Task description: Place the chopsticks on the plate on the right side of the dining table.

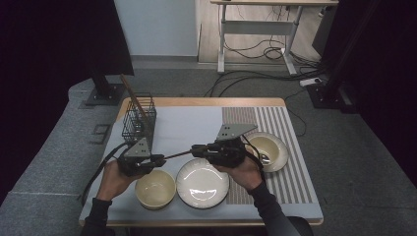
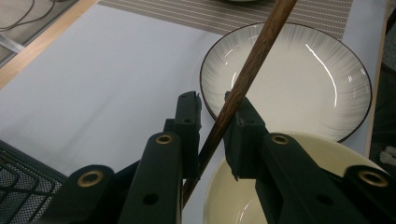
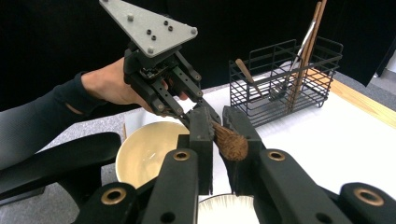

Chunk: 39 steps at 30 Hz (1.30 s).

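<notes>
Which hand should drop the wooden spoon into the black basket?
Left, probably. The left gripper already grips the spoon handle and sits just in front of the basket. The right gripper holds the bowl end, farther away.

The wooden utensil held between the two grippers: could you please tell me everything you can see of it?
The wooden utensil is a slim brown stick with visible grain and a wider, rounded end. It hangs nearly level above the white plate and cream bowl, bridging both grippers. The right gripper clamps the rounded end; the left gripper has its jaws against the handle. It touches nothing else.
</notes>
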### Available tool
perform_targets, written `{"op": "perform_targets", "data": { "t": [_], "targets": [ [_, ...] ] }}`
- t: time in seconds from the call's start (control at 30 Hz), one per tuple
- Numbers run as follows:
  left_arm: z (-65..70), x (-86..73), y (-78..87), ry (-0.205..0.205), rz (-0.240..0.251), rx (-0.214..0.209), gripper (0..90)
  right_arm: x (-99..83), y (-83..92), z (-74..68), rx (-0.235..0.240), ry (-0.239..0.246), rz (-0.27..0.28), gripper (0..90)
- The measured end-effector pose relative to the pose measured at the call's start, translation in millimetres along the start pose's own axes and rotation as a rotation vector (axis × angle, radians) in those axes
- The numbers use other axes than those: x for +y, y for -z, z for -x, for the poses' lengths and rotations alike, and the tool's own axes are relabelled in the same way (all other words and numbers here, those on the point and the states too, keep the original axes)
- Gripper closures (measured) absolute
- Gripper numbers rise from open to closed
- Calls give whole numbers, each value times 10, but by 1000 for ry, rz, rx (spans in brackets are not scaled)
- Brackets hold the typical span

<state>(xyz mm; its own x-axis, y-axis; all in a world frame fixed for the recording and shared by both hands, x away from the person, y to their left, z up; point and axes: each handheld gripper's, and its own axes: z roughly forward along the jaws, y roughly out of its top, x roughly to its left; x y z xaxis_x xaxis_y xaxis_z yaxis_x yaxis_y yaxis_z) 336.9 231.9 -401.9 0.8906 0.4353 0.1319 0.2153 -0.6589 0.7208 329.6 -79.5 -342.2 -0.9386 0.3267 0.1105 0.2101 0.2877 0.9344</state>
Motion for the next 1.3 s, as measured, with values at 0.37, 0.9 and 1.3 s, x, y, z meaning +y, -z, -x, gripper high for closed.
{"op": "perform_targets", "data": {
  "t": [0.37,0.9,1.3],
  "targets": [
    [32,2,-4,-90,-19,-28,814,-31,-16,83,-40,-45,7,763],
    [-17,80,36,-55,-48,-65,860,-50,16,181,-202,-68,6,488],
    [-29,88,-4,-30,-80,-83,859,72,2,142,-334,-45,23,335]
  ]
}}
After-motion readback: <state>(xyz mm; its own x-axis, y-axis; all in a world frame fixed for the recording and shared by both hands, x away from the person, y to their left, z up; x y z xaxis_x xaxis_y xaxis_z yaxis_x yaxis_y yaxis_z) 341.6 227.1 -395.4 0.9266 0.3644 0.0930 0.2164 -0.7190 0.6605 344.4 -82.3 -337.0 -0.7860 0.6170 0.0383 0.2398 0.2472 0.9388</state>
